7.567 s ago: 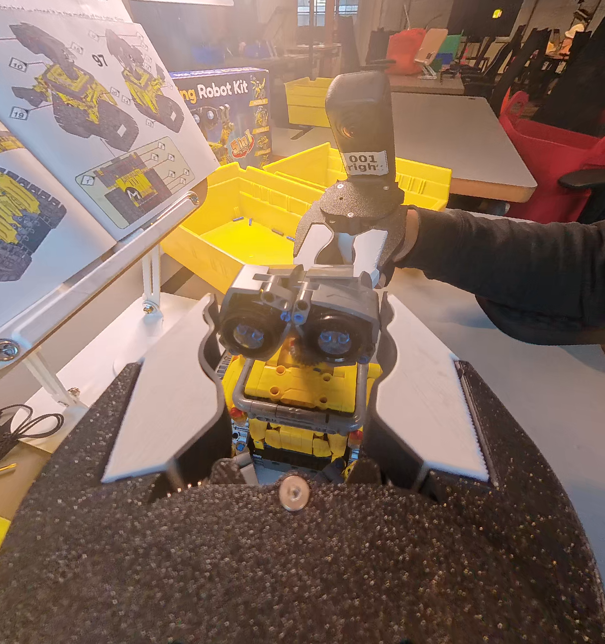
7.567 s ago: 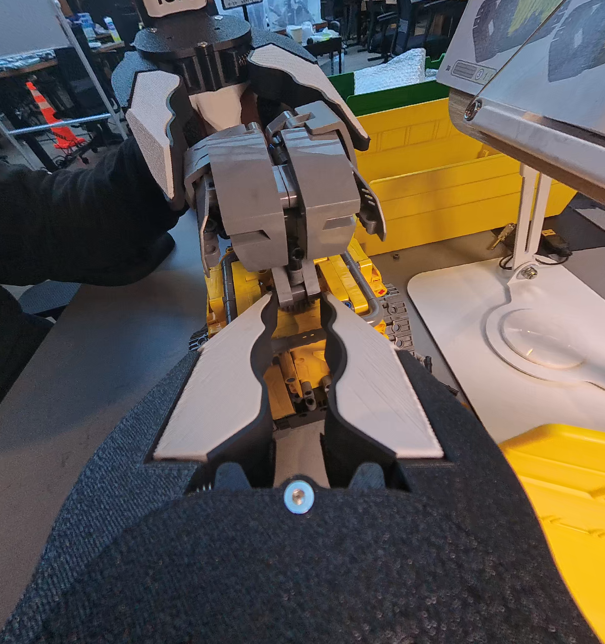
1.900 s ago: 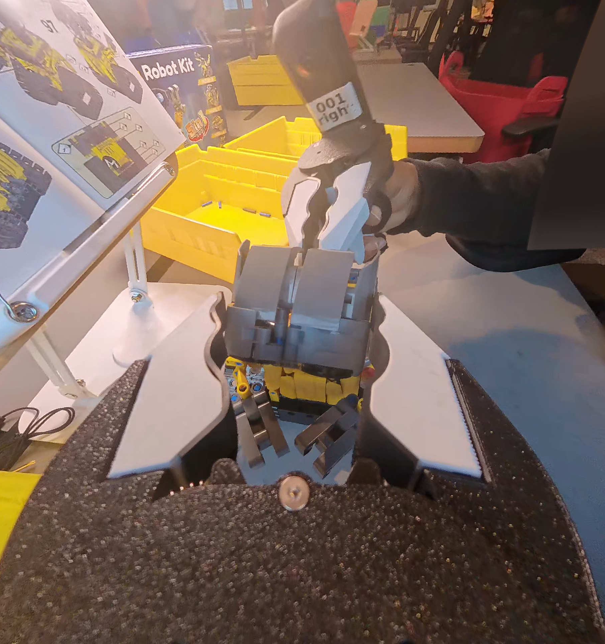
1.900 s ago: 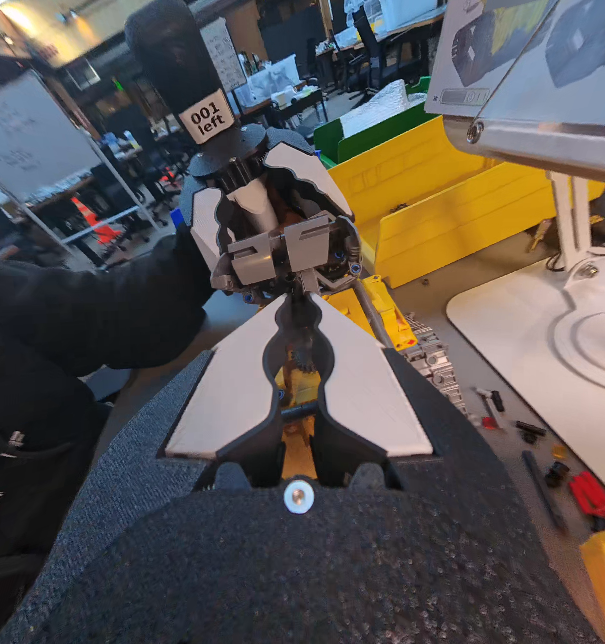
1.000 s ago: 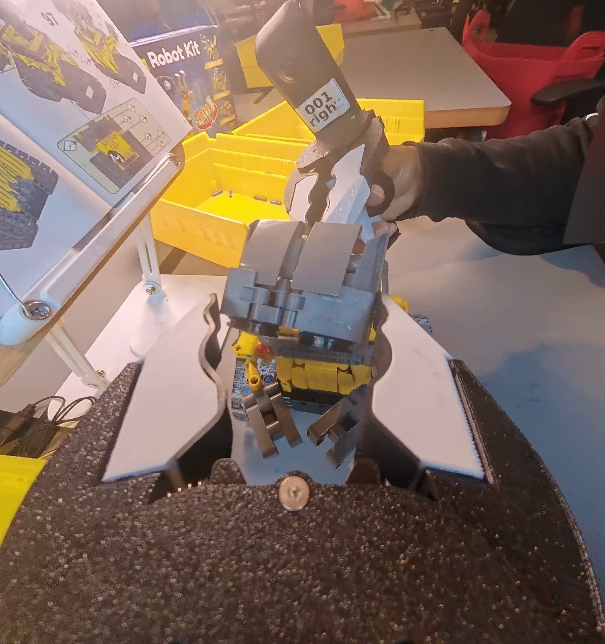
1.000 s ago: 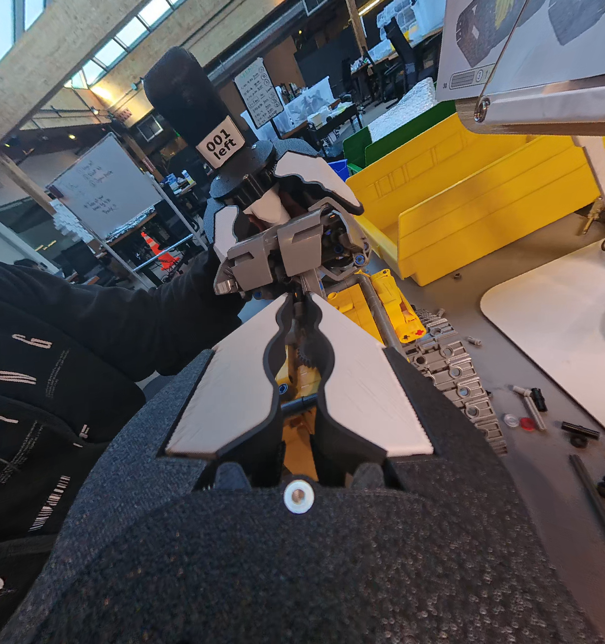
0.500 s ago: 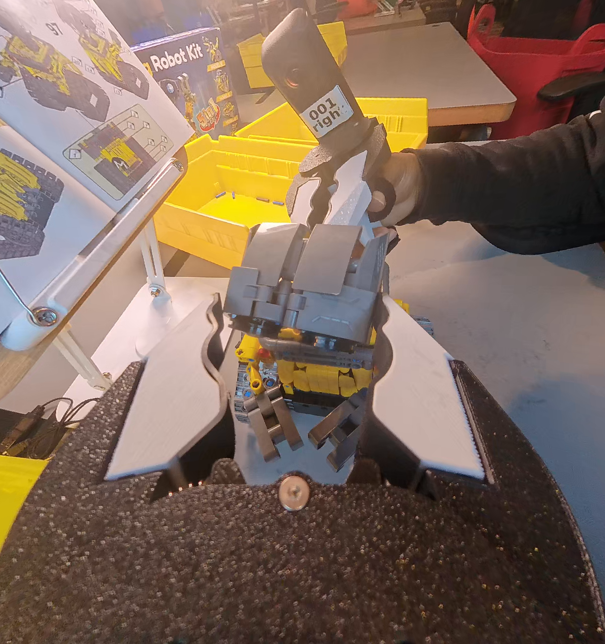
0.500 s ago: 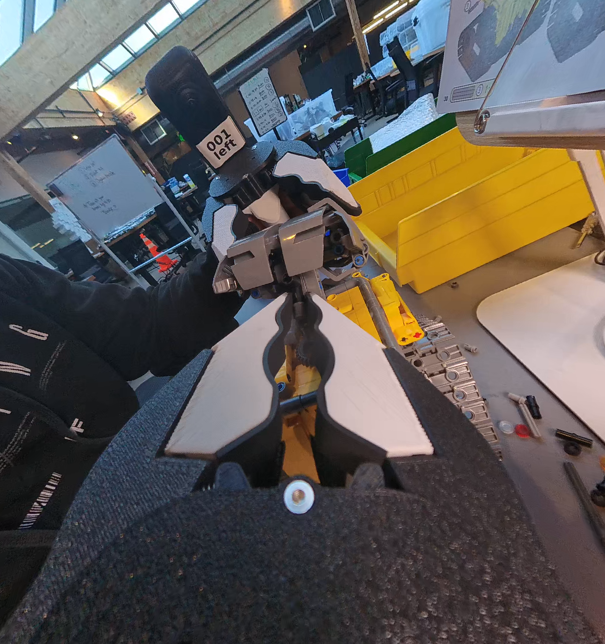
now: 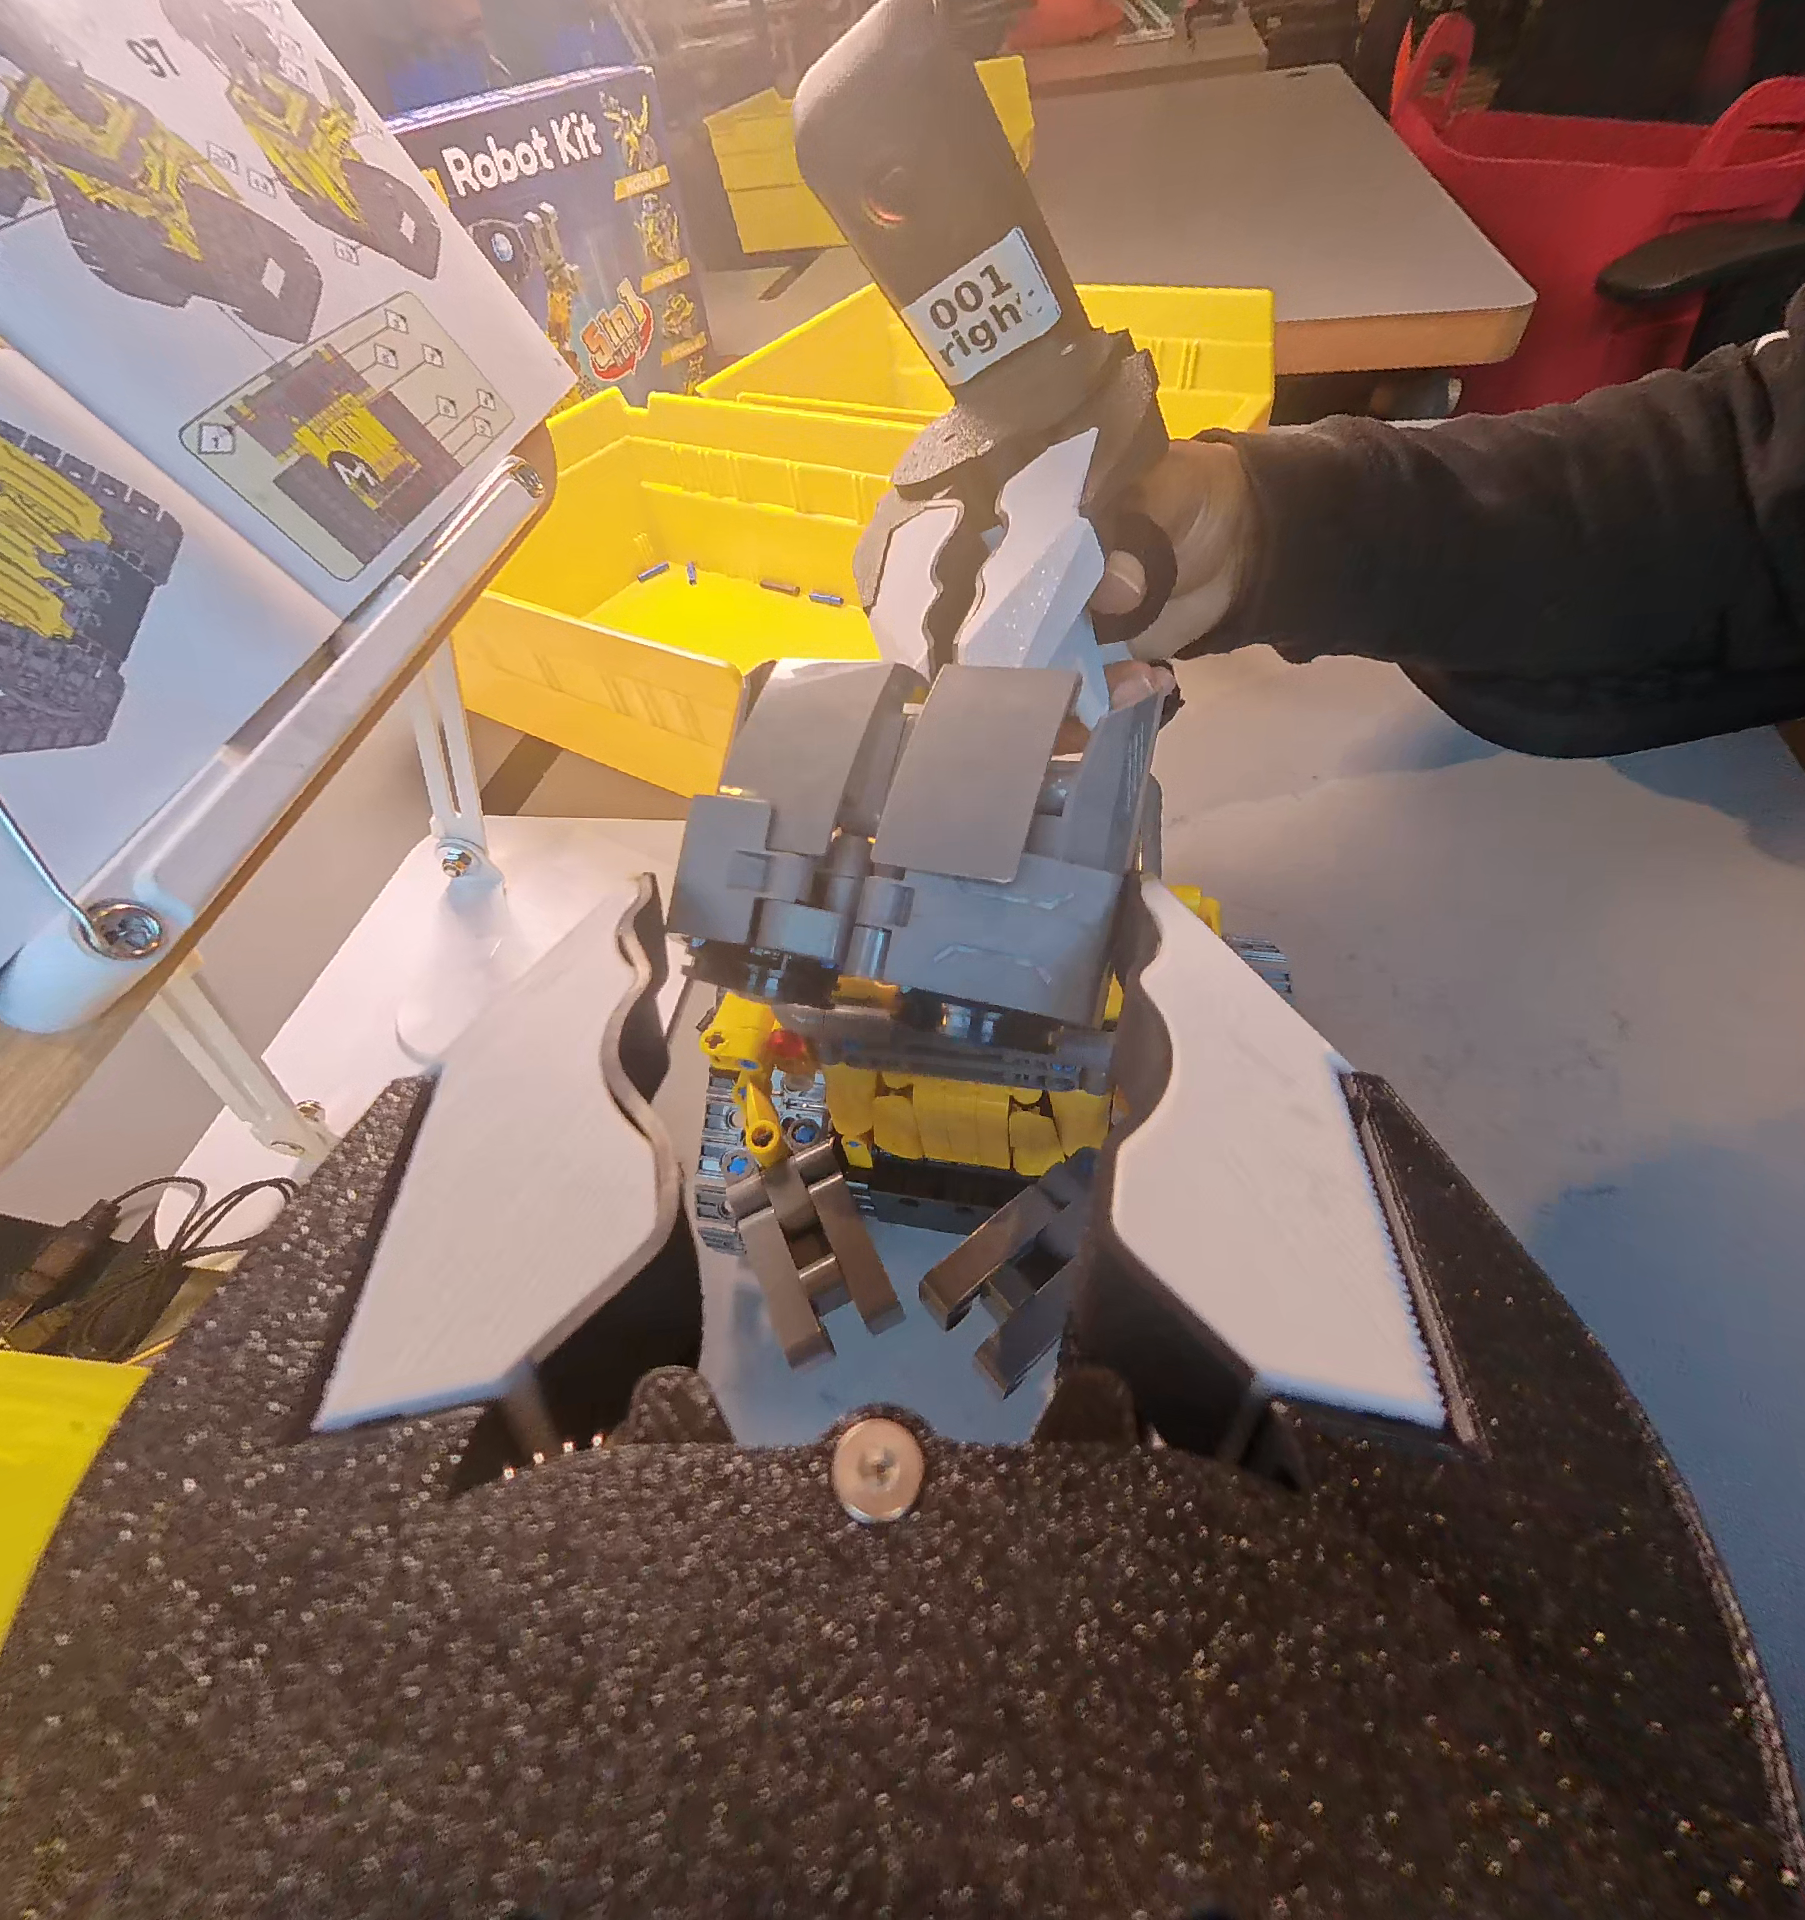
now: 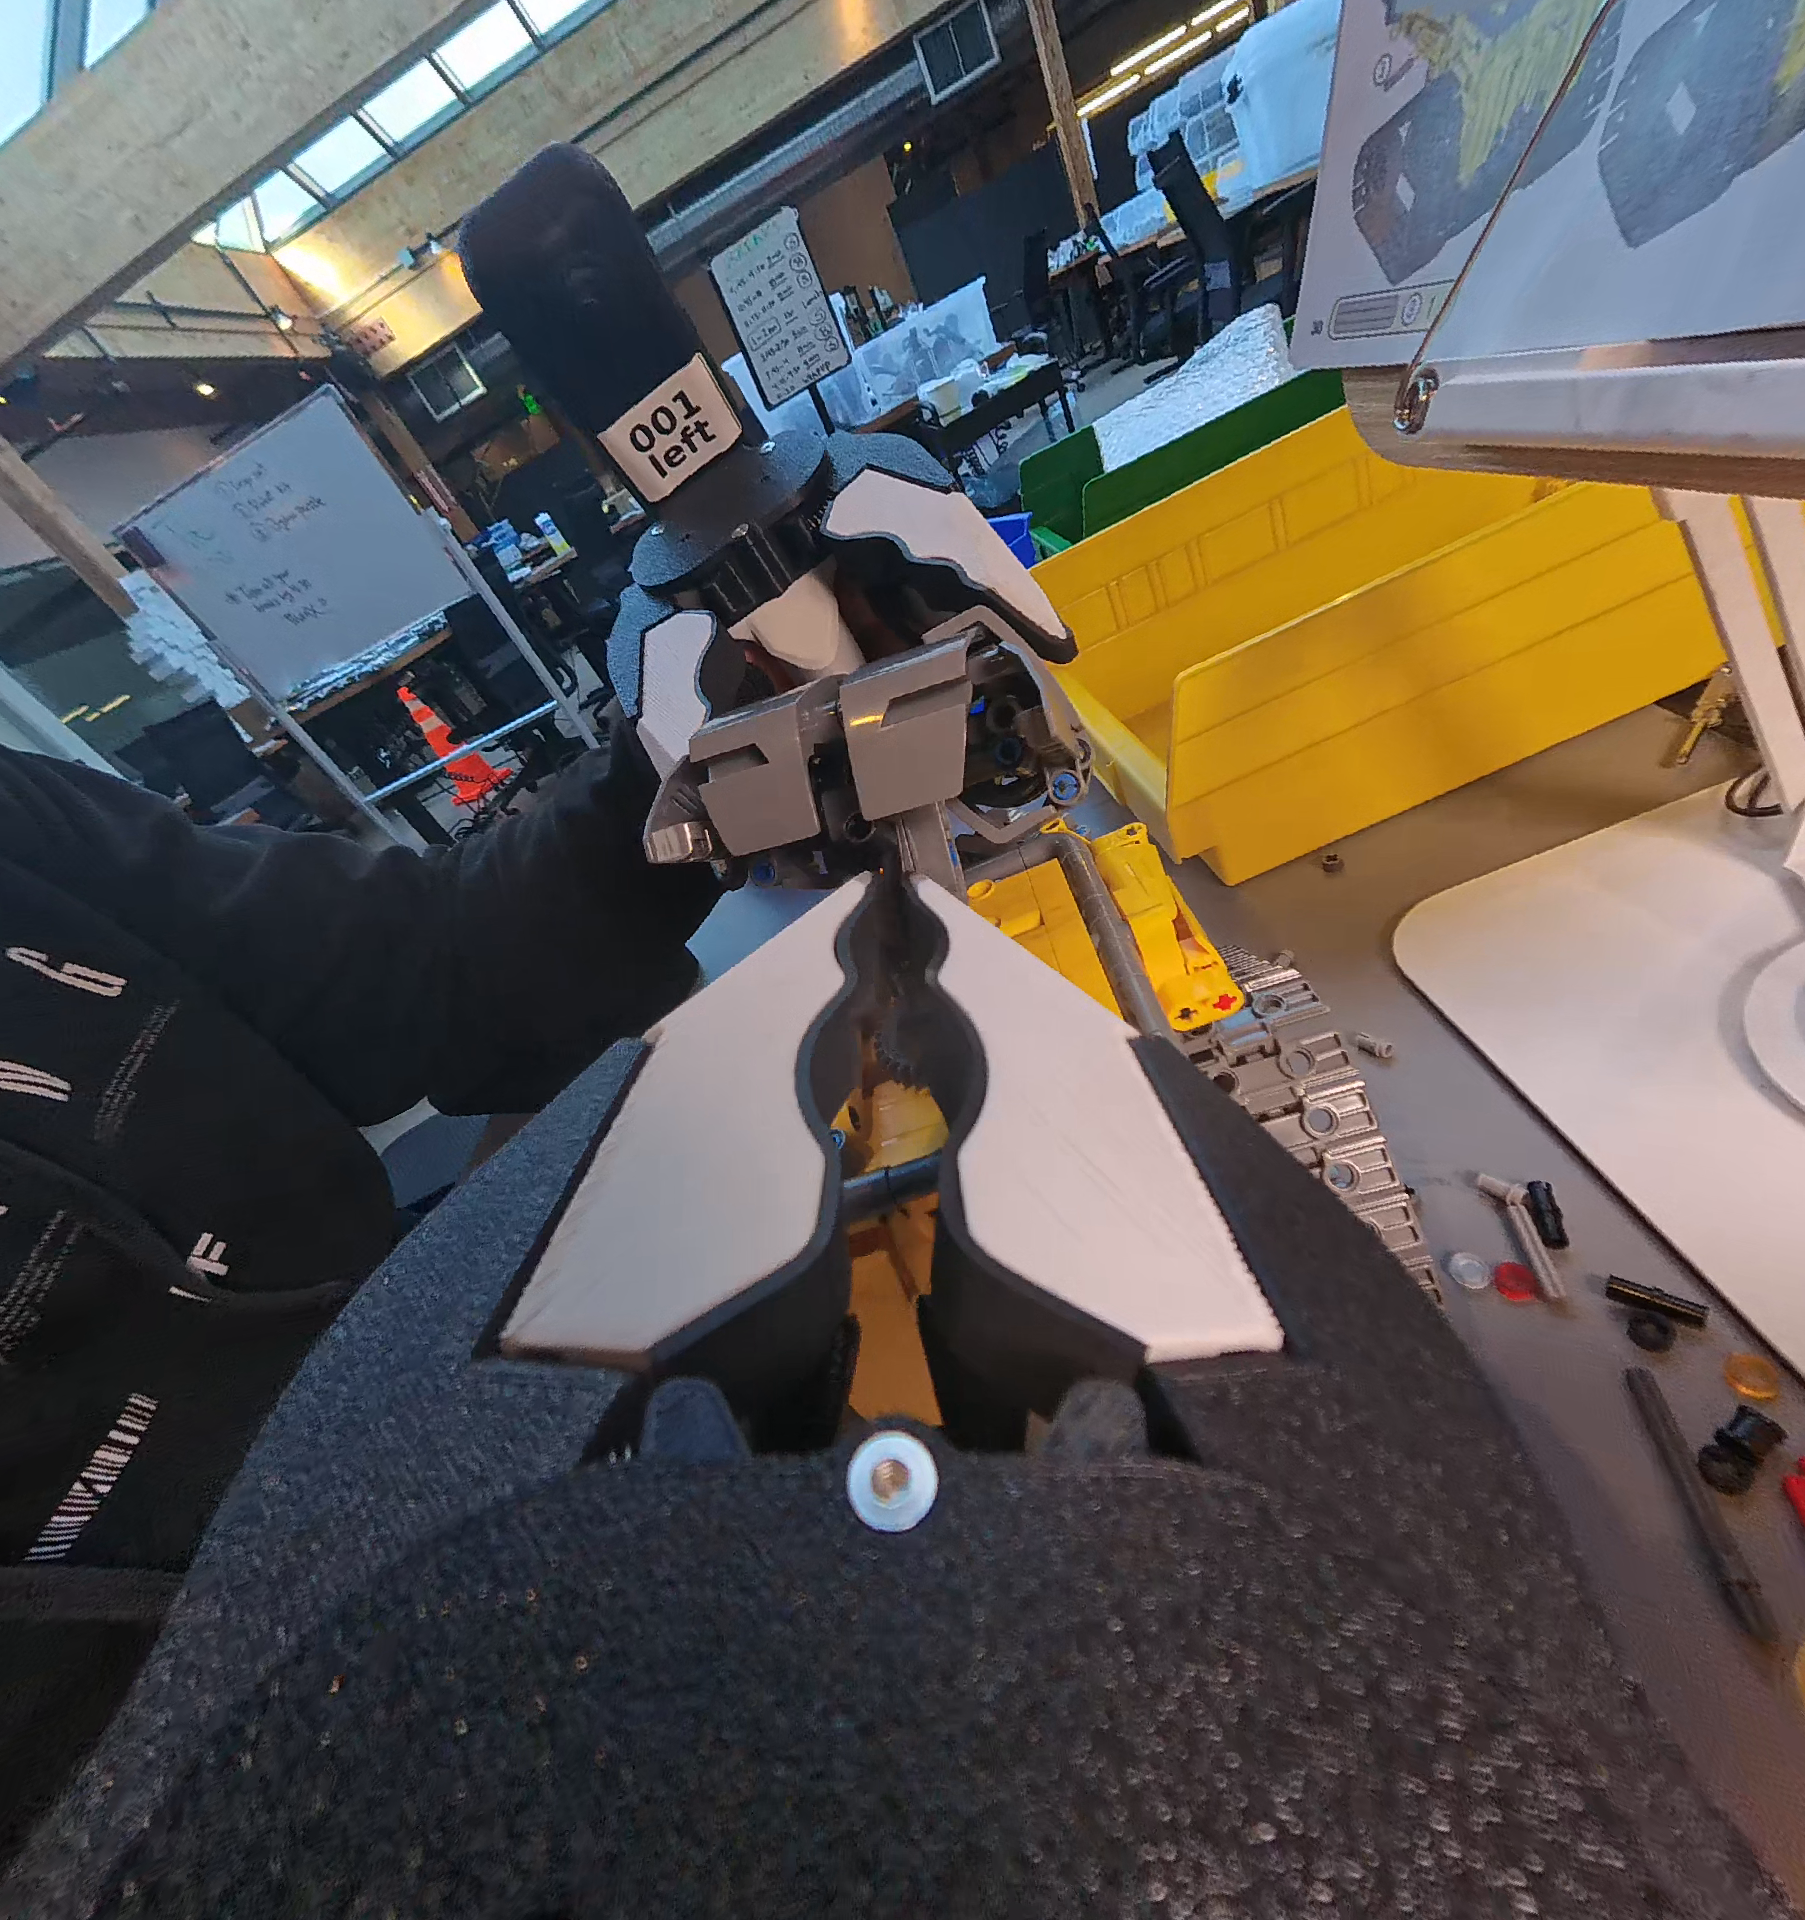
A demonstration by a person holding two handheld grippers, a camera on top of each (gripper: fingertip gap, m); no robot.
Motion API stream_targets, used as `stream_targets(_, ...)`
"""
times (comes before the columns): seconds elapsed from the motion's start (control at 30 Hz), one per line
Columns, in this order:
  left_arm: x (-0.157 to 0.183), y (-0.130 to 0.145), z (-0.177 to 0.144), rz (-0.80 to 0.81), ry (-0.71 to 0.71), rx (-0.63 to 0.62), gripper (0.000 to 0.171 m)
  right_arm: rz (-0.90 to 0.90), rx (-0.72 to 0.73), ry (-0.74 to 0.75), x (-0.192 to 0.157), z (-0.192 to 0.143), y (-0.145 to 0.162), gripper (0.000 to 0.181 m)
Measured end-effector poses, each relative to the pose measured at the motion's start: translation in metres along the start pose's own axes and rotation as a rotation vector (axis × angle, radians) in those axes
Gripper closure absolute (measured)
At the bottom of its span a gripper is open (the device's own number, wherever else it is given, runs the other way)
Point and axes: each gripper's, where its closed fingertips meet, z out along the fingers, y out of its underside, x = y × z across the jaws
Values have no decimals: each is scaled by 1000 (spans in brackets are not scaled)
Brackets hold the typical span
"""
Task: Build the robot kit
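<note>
A yellow and grey brick robot [image 9: 960, 1122] stands on the grey table with its tracks [image 10: 1303, 1112] down. My left gripper [image 9: 898, 914] is shut on the robot's grey head [image 9: 908, 831], one finger on each side. The head is tipped forward, so the left wrist view shows its top plates. My right gripper [image 10: 887, 894] is shut on the thin dark neck just behind and below the head [image 10: 836, 769]. It also shows in the left wrist view [image 9: 981, 623], behind the head. The left gripper also shows in the right wrist view [image 10: 856, 665]. Two grey claw arms [image 9: 825, 1257] hang at the robot's front.
An instruction booklet on a white stand [image 9: 202, 364] leans over the left. Yellow bins [image 9: 690, 582] and a kit box [image 9: 555, 229] stand behind. Small loose parts [image 10: 1646, 1309] lie by the stand's white base [image 10: 1604, 987]. Cables [image 9: 67, 1278] lie at the left. There is about 4 cm between the tips of the two grippers. Left tips and right tips are each some 20 cm from the stand's white base [image 10: 1604, 987].
The head has tipped forward from eyes-facing to top-facing since the oldest frames, and my right gripper has risen to the neck. Over the last second both grips hold and only shift slightly.
</note>
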Motion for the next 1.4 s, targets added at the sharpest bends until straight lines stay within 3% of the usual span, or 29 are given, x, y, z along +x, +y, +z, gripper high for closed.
stream_targets(0.53,-1,6,-1,-32,21,-7,86,-36,-1,19,3,-3,-1,176)
stream_targets(1.03,-2,8,-1,-99,49,5,86,-156,-96,64,0,-6,5,159)
stream_targets(1.23,-2,8,-1,-106,51,6,86,-213,-153,104,3,-4,12,145)
stream_targets(1.4,-2,7,-2,-109,55,9,86,-260,-188,127,4,1,18,156)
